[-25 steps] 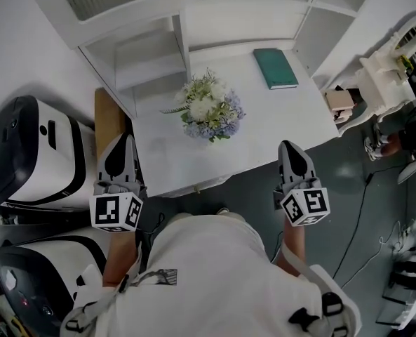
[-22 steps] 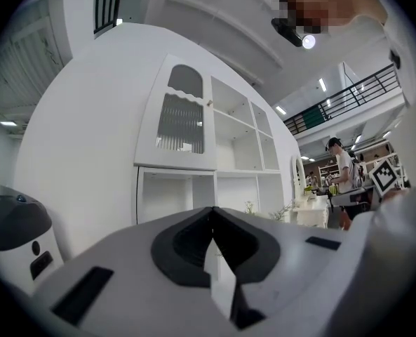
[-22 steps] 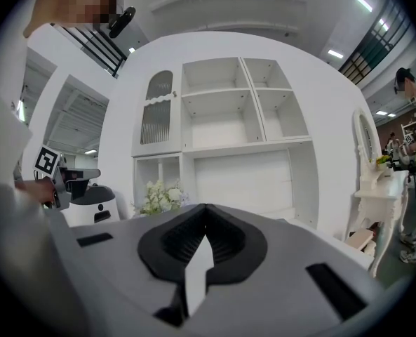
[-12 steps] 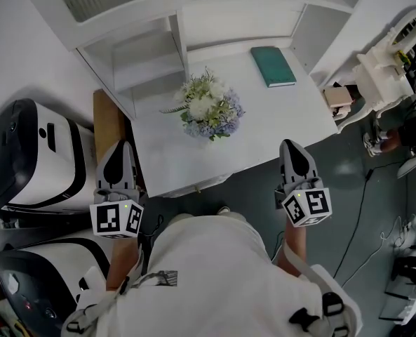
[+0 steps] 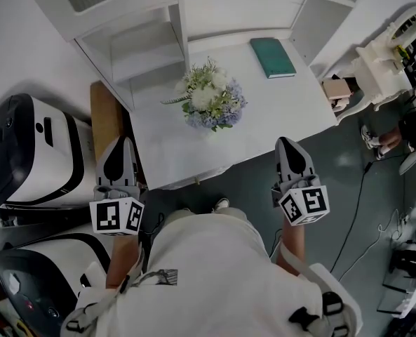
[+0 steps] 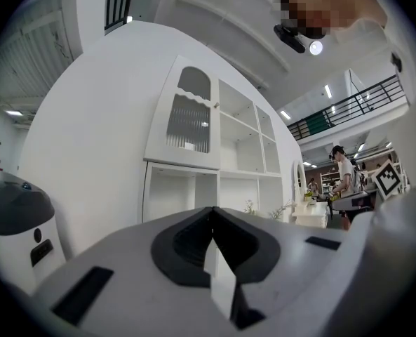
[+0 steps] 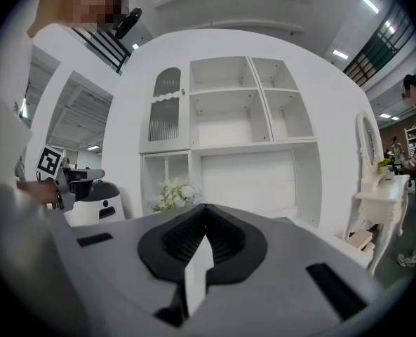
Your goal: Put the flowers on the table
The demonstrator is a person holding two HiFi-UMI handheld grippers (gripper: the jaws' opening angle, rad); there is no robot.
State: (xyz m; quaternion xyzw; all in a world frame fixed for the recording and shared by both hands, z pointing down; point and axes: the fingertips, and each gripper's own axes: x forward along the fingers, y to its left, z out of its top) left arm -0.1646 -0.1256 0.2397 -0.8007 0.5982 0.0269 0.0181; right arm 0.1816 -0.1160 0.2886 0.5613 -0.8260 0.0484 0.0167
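Note:
A bouquet of white and pale blue flowers point(image 5: 211, 100) lies on the white table point(image 5: 285, 114), near its far left part. My left gripper point(image 5: 118, 146) is held short of the table's near left corner, shut and empty. My right gripper point(image 5: 290, 147) hovers over the grey floor just off the table's near edge, also shut with nothing in it. Both point level toward the shelves. The right gripper view shows the flowers point(image 7: 172, 194) past its closed jaws, to the left. In the left gripper view the bouquet point(image 6: 250, 206) is a small shape far beyond the shut tips.
A green book point(image 5: 272, 57) lies at the table's far right. White shelving point(image 5: 148, 44) stands behind the table. Two white and black machines point(image 5: 32, 153) are at my left, with a wooden board point(image 5: 104, 121) beside the table. A white dresser point(image 5: 383, 58) and floor cables point(image 5: 365, 188) are at the right.
The table and flowers sit slightly higher in the head view than a second ago. Both grippers stay shut and empty, the right one shifted only a little.

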